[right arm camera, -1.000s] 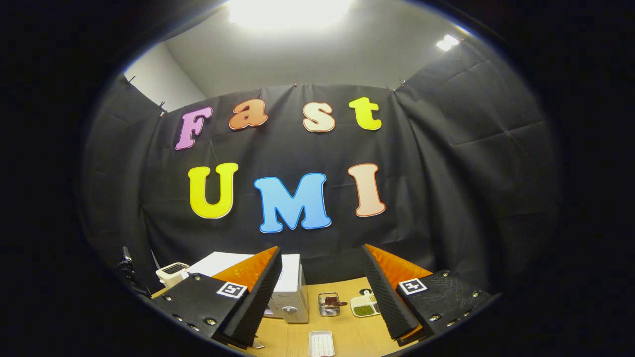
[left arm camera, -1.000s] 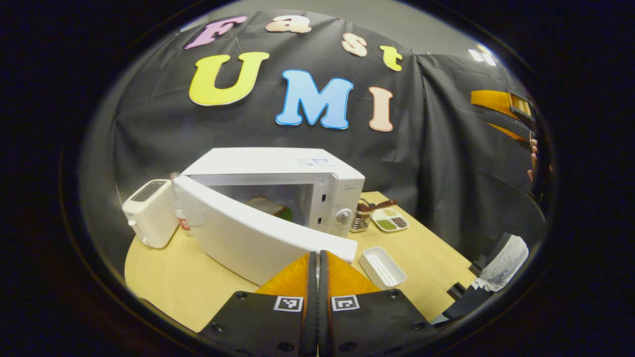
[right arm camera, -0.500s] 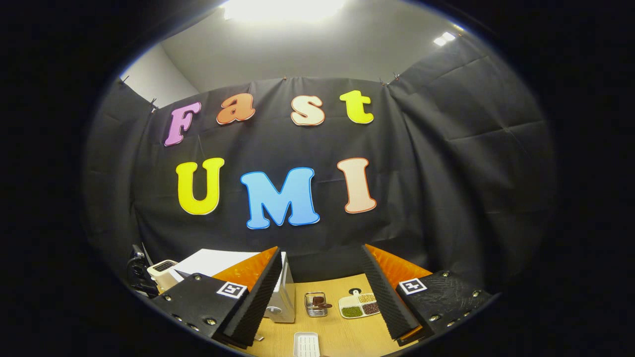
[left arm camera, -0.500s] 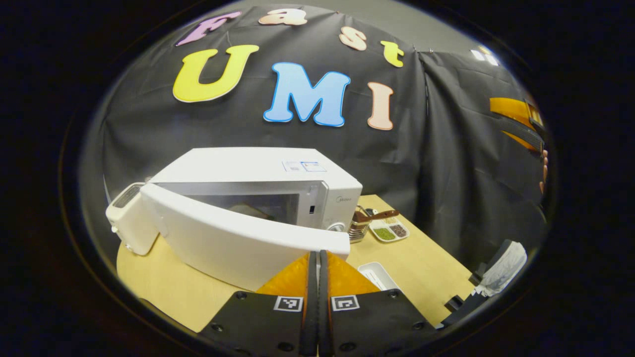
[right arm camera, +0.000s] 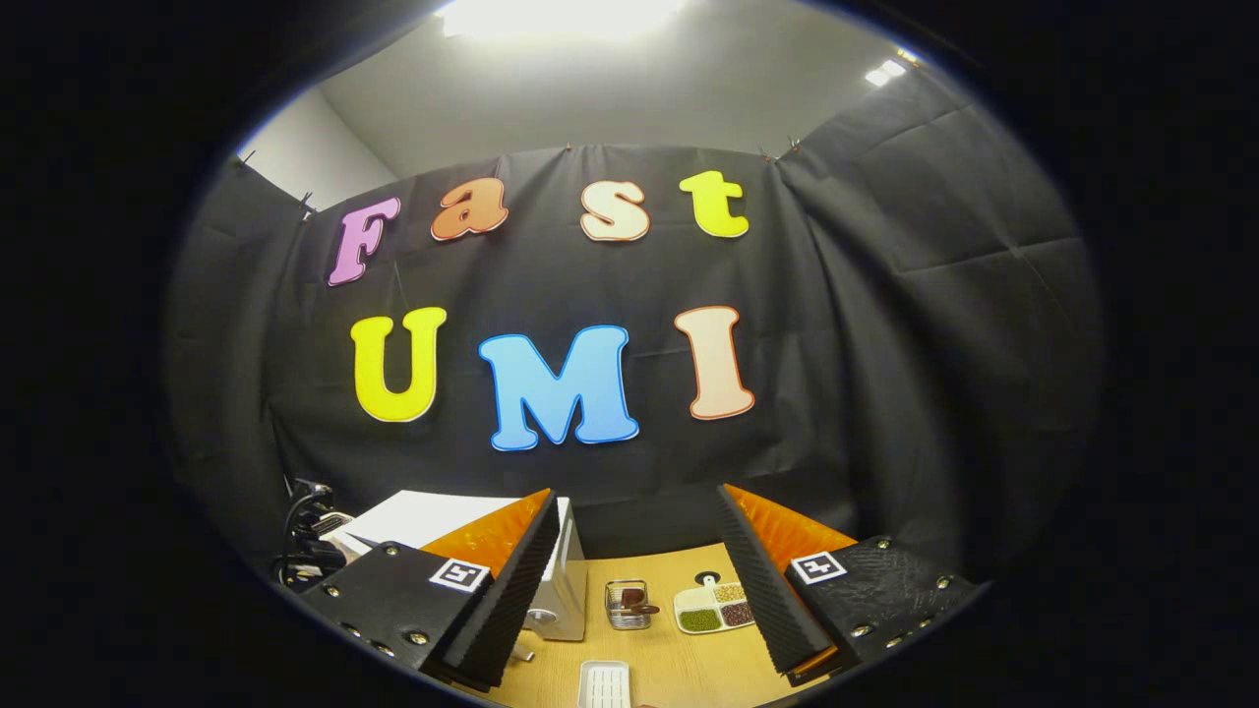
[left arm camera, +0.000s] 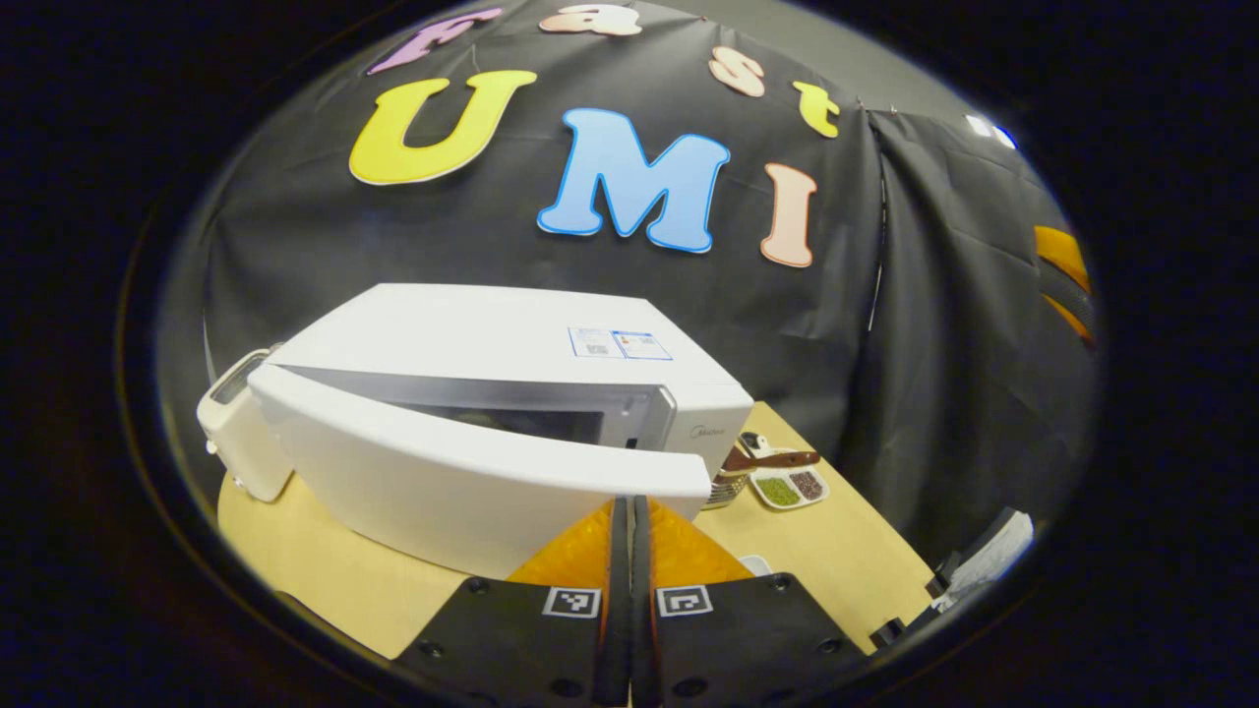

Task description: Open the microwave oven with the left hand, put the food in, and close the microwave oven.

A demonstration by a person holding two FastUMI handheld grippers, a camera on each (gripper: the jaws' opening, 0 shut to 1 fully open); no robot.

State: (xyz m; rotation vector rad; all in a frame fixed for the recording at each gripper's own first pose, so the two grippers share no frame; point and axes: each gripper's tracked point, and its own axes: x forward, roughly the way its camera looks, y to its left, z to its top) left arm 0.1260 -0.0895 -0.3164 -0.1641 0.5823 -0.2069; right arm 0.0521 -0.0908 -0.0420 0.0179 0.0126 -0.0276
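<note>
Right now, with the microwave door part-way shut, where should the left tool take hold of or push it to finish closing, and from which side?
Judging by its pose, push on the microwave door at its free edge, the end away from the hinge beside the toaster. Come from the outer front face with the shut left tool. The edge is rounded and shows no handle, so pushing suits better than pinching.

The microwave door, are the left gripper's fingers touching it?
Cannot tell. In the left gripper view the shut fingers run up under the door edge, which hides their tips, so neither contact nor gap shows.
</note>
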